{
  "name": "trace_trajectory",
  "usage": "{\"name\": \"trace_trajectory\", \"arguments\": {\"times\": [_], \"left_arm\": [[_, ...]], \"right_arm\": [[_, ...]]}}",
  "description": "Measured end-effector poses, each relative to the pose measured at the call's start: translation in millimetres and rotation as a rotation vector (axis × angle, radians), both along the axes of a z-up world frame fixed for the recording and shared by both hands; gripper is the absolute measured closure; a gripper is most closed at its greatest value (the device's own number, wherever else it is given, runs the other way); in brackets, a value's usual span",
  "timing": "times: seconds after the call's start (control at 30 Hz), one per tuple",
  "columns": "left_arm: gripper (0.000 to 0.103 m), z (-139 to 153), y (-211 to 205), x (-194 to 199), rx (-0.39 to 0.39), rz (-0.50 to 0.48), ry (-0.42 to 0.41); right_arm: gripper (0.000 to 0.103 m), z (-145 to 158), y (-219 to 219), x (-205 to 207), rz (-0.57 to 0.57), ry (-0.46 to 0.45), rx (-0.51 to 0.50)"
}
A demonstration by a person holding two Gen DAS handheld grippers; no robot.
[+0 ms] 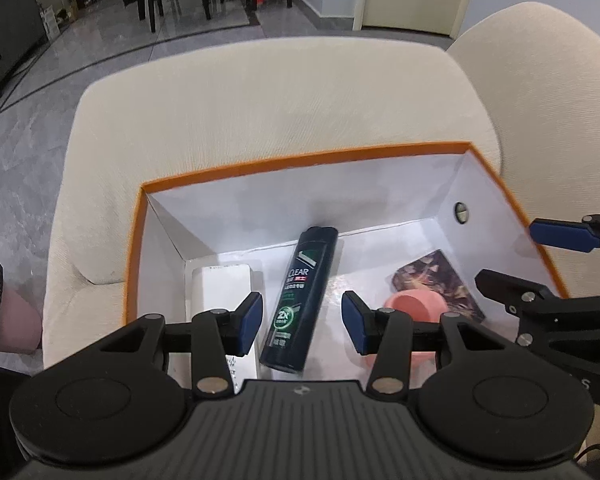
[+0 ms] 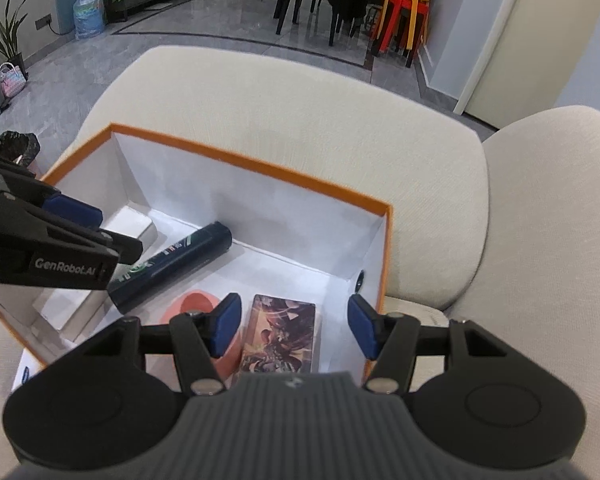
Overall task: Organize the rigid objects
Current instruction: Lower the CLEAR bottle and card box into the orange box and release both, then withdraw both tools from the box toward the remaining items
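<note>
Legible markings: two items.

The dark shampoo bottle (image 1: 298,300) lying in the orange-rimmed box (image 1: 300,160) carries the brand "CLEAR" in white letters on its upper label, and lower down a green round badge reading "2X"; the smaller print lines beside and below these I cannot read. In the right wrist view, the side of my left gripper (image 2: 112,240) bears the white lettering "GenRobot.AI". The patterned card box (image 2: 280,336) shows artwork only, with no lettering I can resolve.
</note>
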State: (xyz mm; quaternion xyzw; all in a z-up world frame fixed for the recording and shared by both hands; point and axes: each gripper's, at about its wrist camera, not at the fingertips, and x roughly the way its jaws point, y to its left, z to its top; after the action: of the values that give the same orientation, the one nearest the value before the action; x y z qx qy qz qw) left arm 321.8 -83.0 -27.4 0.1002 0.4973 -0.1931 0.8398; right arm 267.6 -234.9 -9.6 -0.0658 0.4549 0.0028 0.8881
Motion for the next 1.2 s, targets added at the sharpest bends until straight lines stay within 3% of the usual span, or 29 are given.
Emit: {"name": "trace_trajectory", "arguments": {"times": [0.63, 0.77, 1.2], "left_arm": [[0.048, 69, 14, -91, -0.031, -0.005, -0.123], [0.048, 82, 27, -115, -0.070, 0.000, -0.158], [0.047, 71, 55, -183, -0.147, -0.001, -0.167]], "right_arm": [[0.044, 65, 8, -84, -0.001, -0.110, -0.010], [0.044, 78, 8, -105, -0.007, -0.138, -0.019], [0.044, 75, 8, -176, -0.046, -0.170, 0.021]]}}
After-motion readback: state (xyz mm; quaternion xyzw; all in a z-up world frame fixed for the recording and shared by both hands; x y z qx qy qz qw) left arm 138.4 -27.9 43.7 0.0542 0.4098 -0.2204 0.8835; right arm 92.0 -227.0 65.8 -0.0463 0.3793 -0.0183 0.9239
